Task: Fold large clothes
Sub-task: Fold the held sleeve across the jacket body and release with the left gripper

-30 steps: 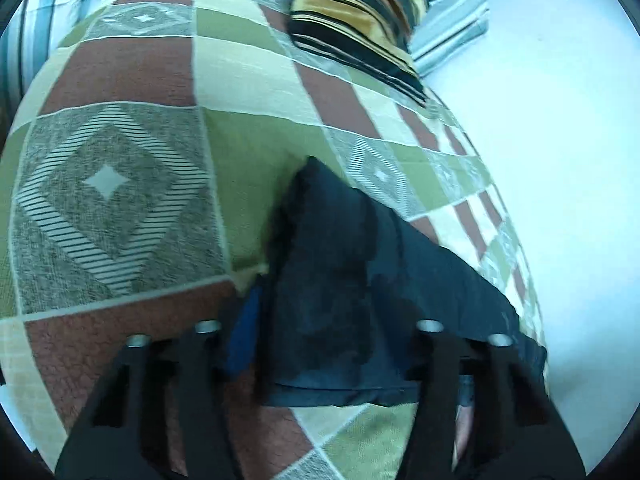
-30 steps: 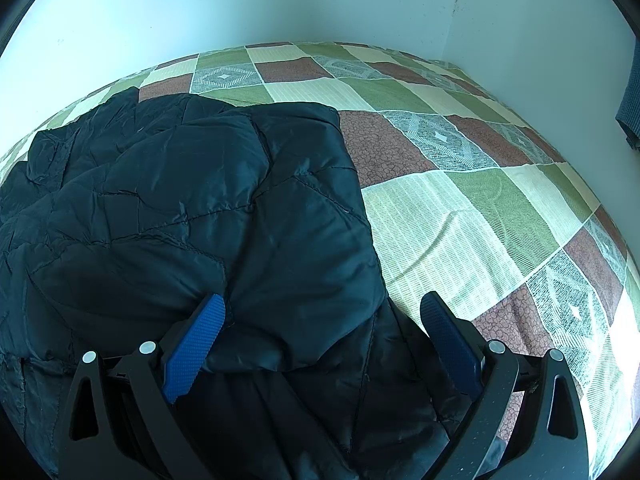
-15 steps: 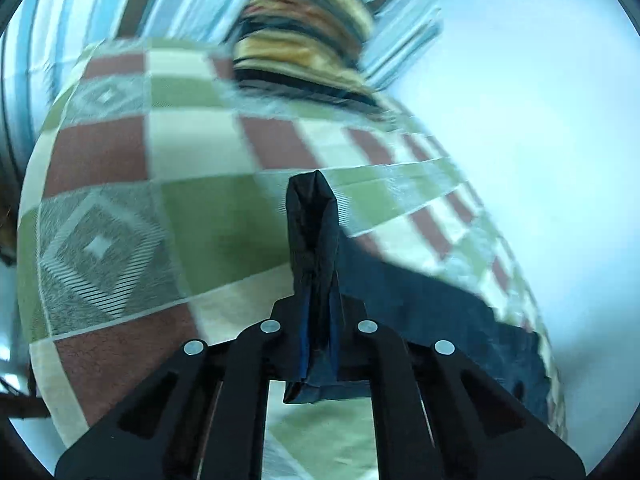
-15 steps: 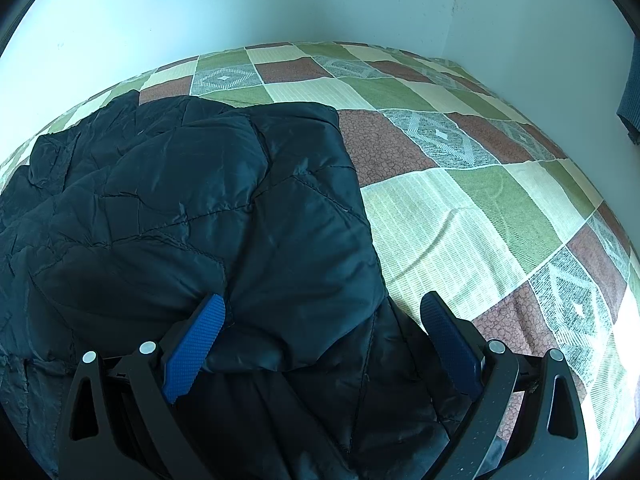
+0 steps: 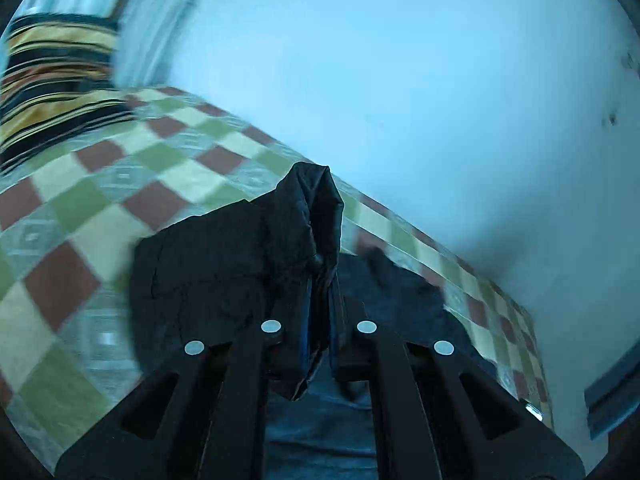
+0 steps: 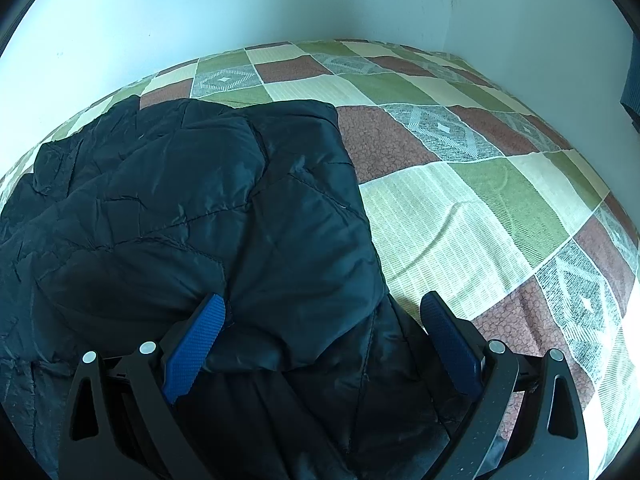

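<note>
A large dark quilted jacket (image 6: 208,208) lies partly folded on a checked bedspread (image 6: 460,208). My right gripper (image 6: 320,316) is open, its blue pads resting on either side of a fold at the jacket's near edge. My left gripper (image 5: 320,304) is shut on a pinched part of the jacket (image 5: 320,208) and holds it lifted above the bed, the cloth standing up between the fingers. More of the jacket (image 5: 200,280) hangs and trails below it.
The bed (image 5: 80,220) stands against pale walls (image 5: 400,80) in a corner. A striped yellow and black pillow (image 5: 52,92) lies at the far left in the left wrist view. A dark blue item (image 6: 632,84) hangs on the right wall.
My left gripper closed on the jacket's edge, then lifted it and swung toward the wall. My right gripper stayed open and still on the jacket.
</note>
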A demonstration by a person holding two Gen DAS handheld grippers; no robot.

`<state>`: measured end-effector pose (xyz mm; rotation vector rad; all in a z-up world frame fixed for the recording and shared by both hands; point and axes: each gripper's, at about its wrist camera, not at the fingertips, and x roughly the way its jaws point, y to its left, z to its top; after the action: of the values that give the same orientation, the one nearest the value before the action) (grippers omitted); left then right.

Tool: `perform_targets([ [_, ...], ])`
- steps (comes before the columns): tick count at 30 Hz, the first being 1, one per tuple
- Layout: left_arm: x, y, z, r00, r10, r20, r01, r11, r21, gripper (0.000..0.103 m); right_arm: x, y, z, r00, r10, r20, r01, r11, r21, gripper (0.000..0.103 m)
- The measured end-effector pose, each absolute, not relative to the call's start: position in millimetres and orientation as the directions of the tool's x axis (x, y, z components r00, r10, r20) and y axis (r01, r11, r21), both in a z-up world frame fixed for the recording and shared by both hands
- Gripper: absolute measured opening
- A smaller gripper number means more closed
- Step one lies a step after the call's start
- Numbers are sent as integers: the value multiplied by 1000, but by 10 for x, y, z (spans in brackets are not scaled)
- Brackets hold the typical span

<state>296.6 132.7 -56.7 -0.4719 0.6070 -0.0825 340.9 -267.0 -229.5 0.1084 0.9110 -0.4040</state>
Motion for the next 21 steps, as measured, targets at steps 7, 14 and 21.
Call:
perform_targets([
  [7,3321,-187,-786,737,-340,-585,151,925,-348,6,3416,-2697,-2305,546,-282,-789,383,922,-64,97],
  [14,3485,-1049,-1206,641,-382,-665,231,923,-307,6,3410,-2706,-2313,549,-270,-791,382,923,-50,97],
  [21,3452,-1602,-1591,562,-402,-723,284,915,-287,6,3412,-2714,-2319,550,-261,-793,381,924,-40,97],
])
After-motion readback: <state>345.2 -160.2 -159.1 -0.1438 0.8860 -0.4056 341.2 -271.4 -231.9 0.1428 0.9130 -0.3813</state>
